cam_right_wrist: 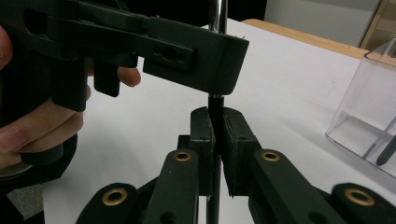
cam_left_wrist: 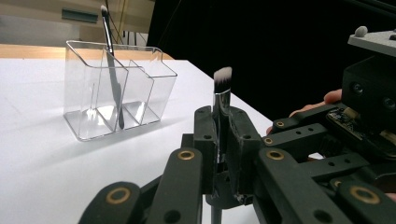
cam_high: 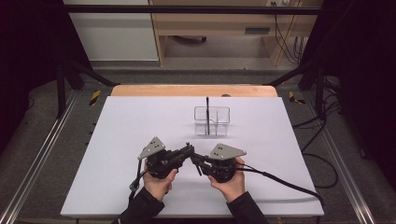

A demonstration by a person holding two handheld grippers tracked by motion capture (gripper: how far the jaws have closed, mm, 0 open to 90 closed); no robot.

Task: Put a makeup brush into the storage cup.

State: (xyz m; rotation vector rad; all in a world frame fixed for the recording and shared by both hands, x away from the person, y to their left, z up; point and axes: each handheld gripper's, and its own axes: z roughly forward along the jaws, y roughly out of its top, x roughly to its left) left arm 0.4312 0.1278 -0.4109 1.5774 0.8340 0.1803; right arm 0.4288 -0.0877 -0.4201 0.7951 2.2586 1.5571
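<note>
A makeup brush (cam_left_wrist: 222, 88) with white-tipped bristles stands upright between both grippers near the table's front centre (cam_high: 188, 146). My left gripper (cam_left_wrist: 222, 126) is shut on its silver ferrule, bristles poking above the jaws. Just below, my right gripper (cam_right_wrist: 215, 126) is shut on the brush's black handle (cam_right_wrist: 215, 103). From above, the left gripper (cam_high: 189, 151) and right gripper (cam_high: 195, 159) meet tip to tip. Behind them a clear divided organizer (cam_high: 212, 120) holds another black brush (cam_high: 207, 112) upright in its left compartment (cam_left_wrist: 113, 70).
The white board (cam_high: 116, 140) covers a wooden table (cam_high: 194, 90). Black frame posts and cables (cam_high: 322, 116) stand off the right side. A cable (cam_high: 280, 182) trails from the right gripper across the board's front right. Metal rails run along both sides.
</note>
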